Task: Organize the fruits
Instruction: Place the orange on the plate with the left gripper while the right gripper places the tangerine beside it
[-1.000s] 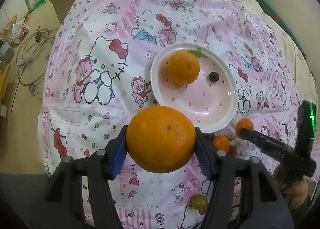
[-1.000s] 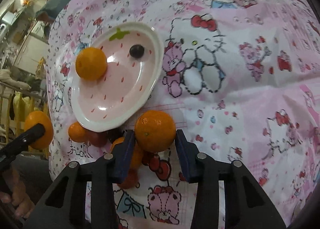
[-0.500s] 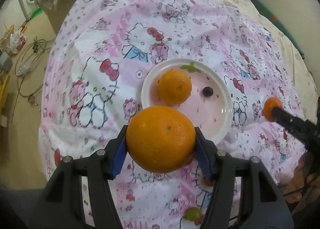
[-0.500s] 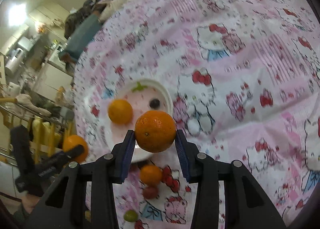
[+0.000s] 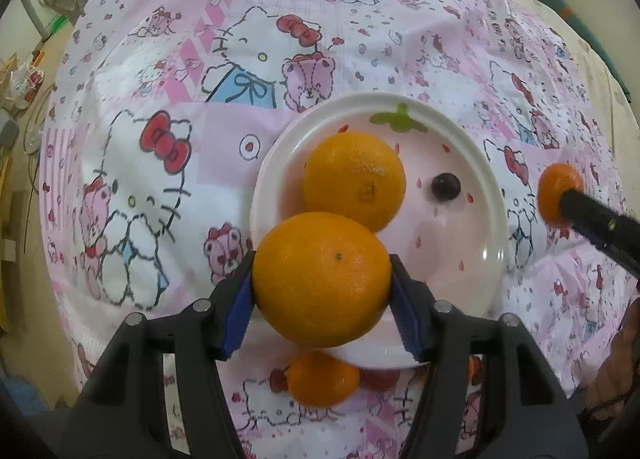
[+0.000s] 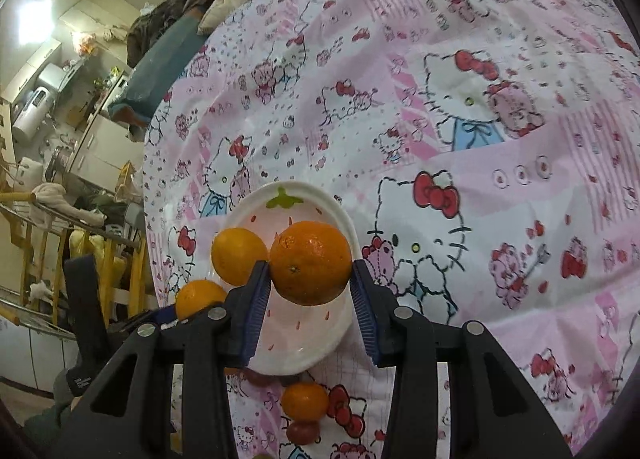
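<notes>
Gripping one orange [image 5: 322, 279] [image 6: 310, 263] each, both tongs [image 5: 322, 291] [image 6: 310, 287]; one plate [image 5: 490, 219].

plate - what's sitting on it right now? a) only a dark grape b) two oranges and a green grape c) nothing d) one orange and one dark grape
d: on the plate rest one orange and a dark grape; the other oranges are held in the grippers or lie on the cloth.

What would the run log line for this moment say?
left gripper: shut on large orange | right gripper: shut on orange | plate: one orange, dark grape
</notes>
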The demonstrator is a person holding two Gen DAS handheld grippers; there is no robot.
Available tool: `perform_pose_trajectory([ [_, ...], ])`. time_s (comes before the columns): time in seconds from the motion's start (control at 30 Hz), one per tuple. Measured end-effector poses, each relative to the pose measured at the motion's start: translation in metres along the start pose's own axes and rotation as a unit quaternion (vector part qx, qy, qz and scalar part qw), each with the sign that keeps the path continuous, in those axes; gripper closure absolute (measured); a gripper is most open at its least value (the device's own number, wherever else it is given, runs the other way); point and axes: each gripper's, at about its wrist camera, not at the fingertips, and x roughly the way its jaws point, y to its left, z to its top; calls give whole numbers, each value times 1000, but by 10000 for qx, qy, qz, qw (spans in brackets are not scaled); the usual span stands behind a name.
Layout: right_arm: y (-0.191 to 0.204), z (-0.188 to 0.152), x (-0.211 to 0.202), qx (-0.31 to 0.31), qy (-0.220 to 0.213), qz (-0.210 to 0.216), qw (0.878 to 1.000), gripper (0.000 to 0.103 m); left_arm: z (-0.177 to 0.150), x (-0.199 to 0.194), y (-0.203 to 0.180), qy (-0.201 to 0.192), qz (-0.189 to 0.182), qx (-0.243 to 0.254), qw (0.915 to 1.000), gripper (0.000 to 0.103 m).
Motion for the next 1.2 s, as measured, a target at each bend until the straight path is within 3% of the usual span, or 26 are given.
perform_pose_trajectory([
  [0.3,8,4,36,-221,408,-4,9989,60,26,13,3,-189,73,1,9998,46],
  [0.6,0,0,55,-119,620,-36,9980,60,19,13,-3,-307,198,194,9991,43],
  [0.8,-2,-1,57,-71,647,-48,9979,58,16,18,-6,-84,-25,224,9997,41],
  [0.93,-5,-1,57,-20,664,-20,9978,57,16,6,-12,-443,155,358,9983,18],
  [1.0,-5,-1,58,-5,680,-12,9977,57,17,-2,-15,-588,79,425,9973,16],
  [1.1,-5,0,54,19,604,40,9982,50,19,-7,-16,-655,53,444,9968,16],
  [1.17,-1,1,45,-85,426,5,9991,37,19,-11,-16,-720,91,440,9964,16],
  [1.2,1,2,41,-142,367,-6,9992,36,19,-12,-16,-743,87,431,9963,16],
])
